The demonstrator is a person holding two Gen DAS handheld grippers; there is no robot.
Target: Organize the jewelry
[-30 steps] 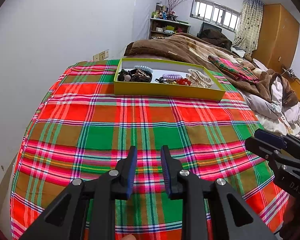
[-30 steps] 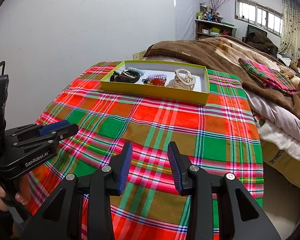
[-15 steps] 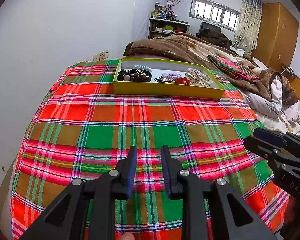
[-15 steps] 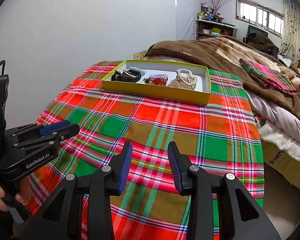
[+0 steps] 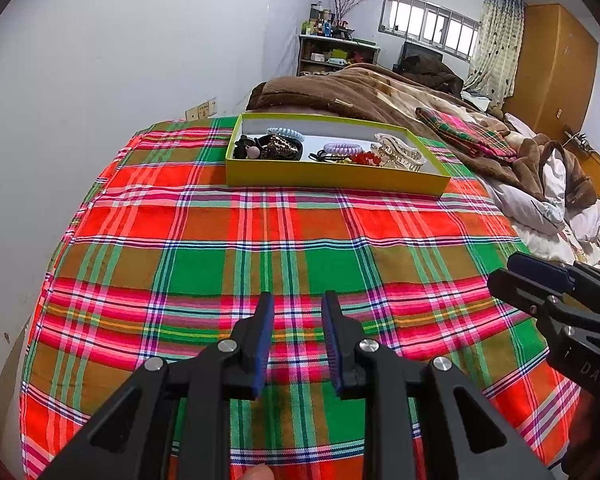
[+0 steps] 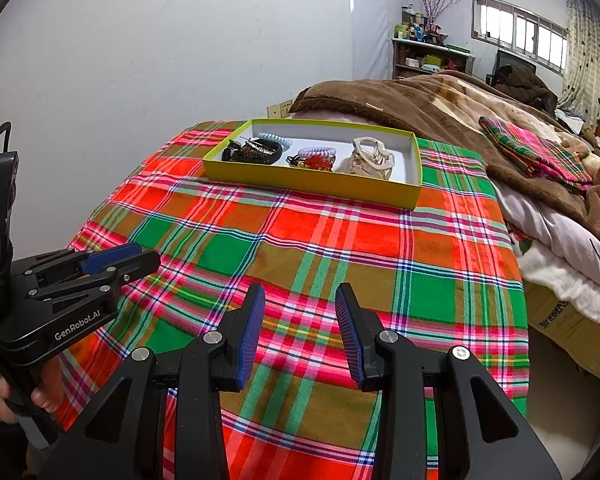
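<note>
A yellow-green box (image 5: 332,178) (image 6: 312,184) sits at the far side of the plaid-covered table. Inside lie a dark pile of hair ties and a beaded piece (image 5: 270,147) (image 6: 252,151), a pale blue coil tie (image 5: 286,133), a lilac coil tie (image 5: 342,147) (image 6: 318,151), red beads (image 5: 362,158) (image 6: 316,163) and a cream claw clip (image 5: 398,151) (image 6: 372,158). My left gripper (image 5: 297,308) is open and empty over the near part of the cloth. My right gripper (image 6: 300,300) is open and empty, also well short of the box.
The plaid tablecloth (image 5: 260,248) covers the table, with a white wall on the left. A bed with a brown blanket (image 6: 440,112) and a folded plaid cloth (image 6: 536,152) lies to the right. A shelf and window stand at the back.
Both grippers have drifted slightly forward towards the box. Their jaws stay open as before.
</note>
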